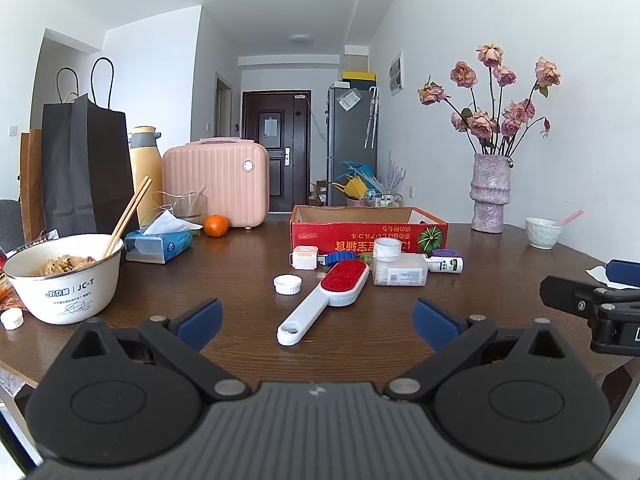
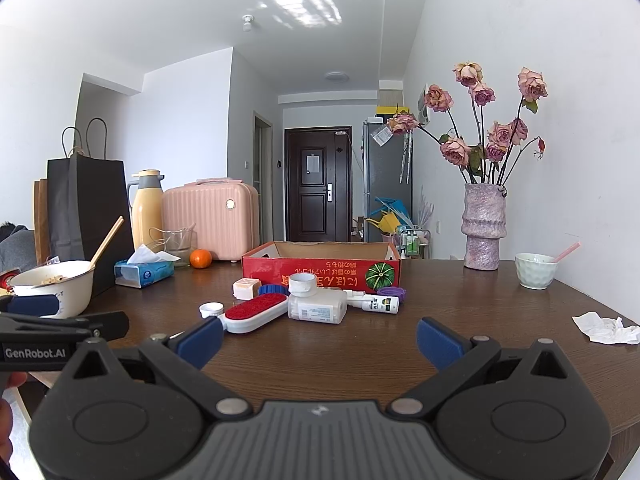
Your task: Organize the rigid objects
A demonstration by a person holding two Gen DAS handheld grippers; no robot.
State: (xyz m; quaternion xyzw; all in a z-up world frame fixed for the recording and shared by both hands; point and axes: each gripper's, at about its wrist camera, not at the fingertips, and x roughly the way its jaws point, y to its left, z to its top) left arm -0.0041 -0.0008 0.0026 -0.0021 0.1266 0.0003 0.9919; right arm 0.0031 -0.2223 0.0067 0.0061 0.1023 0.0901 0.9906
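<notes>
A white lint brush with a red pad (image 1: 326, 298) (image 2: 256, 313) lies on the brown table, handle toward me. Beyond it are a white cap (image 1: 287, 283) (image 2: 211, 310), a clear box of cotton swabs (image 1: 399, 273) (image 2: 318, 309), a roll of tape (image 1: 387, 248) (image 2: 303, 283), a small white bottle (image 1: 445, 265) (image 2: 378, 303), a white cube container (image 1: 305, 257) (image 2: 246, 288) and a blue lid (image 1: 337, 257) (image 2: 272, 289). An open red cardboard box (image 1: 368, 229) (image 2: 320, 266) stands behind them. My left gripper (image 1: 318, 324) is open just short of the brush handle. My right gripper (image 2: 319, 344) is open, nothing between its fingers.
At the left stand a noodle bowl with chopsticks (image 1: 66, 276), a tissue pack (image 1: 158, 242), an orange (image 1: 216, 225), a pink case (image 1: 216, 182), a thermos and paper bags. A vase of dried roses (image 1: 490, 192) and a small bowl (image 1: 543, 232) are at the right. Crumpled tissue (image 2: 606, 328) lies near the right edge.
</notes>
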